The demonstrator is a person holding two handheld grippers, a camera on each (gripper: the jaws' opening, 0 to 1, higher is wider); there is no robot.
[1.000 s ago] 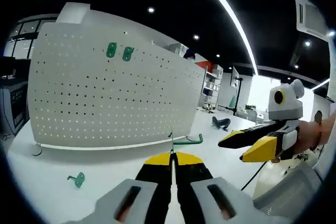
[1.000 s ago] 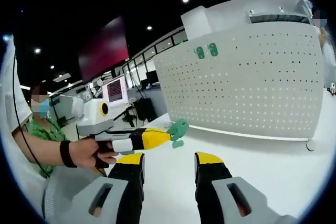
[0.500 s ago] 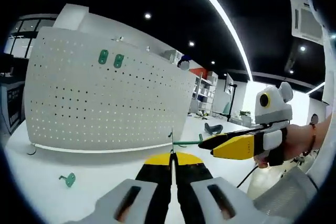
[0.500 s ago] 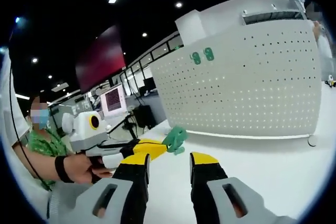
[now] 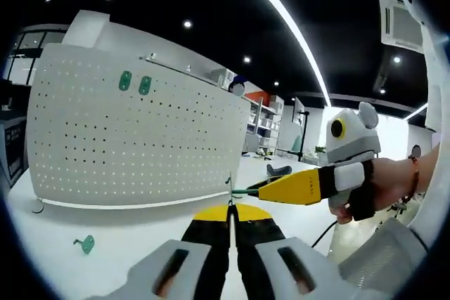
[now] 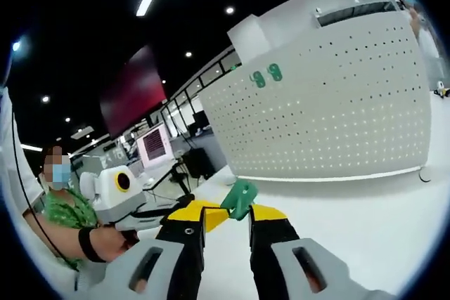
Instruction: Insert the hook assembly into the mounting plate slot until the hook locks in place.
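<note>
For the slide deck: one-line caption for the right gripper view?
Right claw open around the green hook held by the left claw, before the white pegboard.

Bright ceiling strips, strong fisheye warp

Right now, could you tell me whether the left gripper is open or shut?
Shut. In the left gripper view the left gripper has its jaws pressed together on the green hook, and the right gripper view shows that hook's plate at its tips.

My left gripper [image 5: 230, 210] hides most of the green hook [image 5: 242, 191]. I cannot make out the two green pieces [image 6: 266, 75] on the pegboard [image 6: 330, 110].
</note>
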